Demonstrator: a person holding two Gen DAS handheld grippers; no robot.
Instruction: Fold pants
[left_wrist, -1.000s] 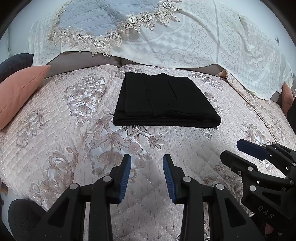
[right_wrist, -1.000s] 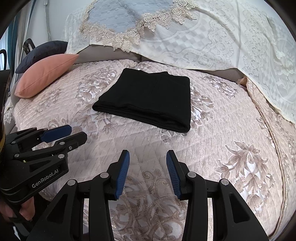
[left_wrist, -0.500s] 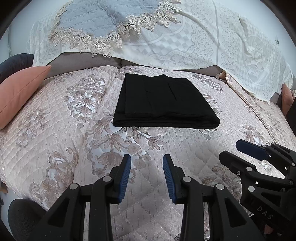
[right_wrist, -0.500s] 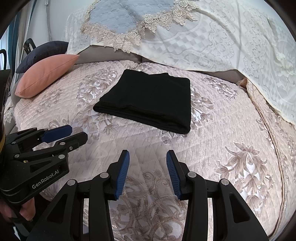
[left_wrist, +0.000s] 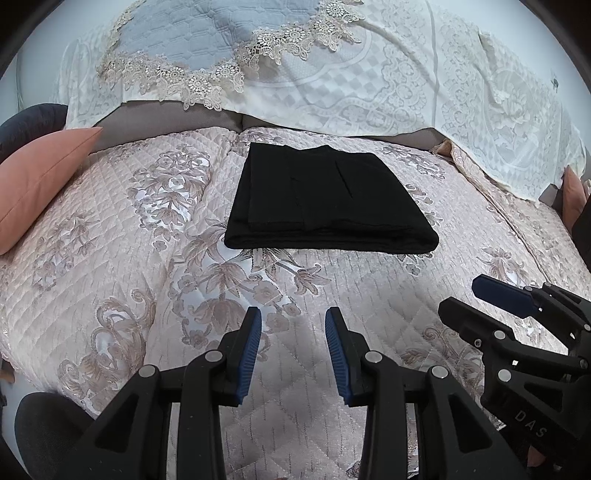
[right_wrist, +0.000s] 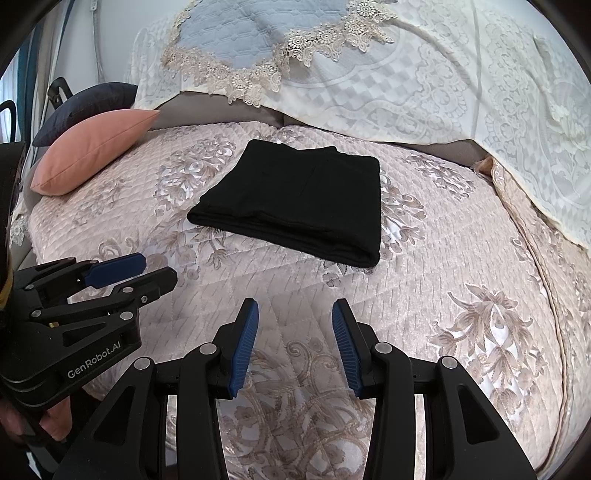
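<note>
The black pants (left_wrist: 328, 199) lie folded into a flat rectangle on the bed (left_wrist: 110, 258), over its quilted pink floral cover, with layered edges showing along the near and left sides. The left gripper (left_wrist: 293, 349) hovers above the cover, well short of the pants, its blue-padded fingers (left_wrist: 249, 349) spread apart with nothing between them. The right gripper (left_wrist: 480, 299) reaches in from the lower right, also clear of the pants. A salmon pillow (left_wrist: 40, 184) rests at the left edge, and a white lace spread (left_wrist: 406, 85) drapes across the back
</note>
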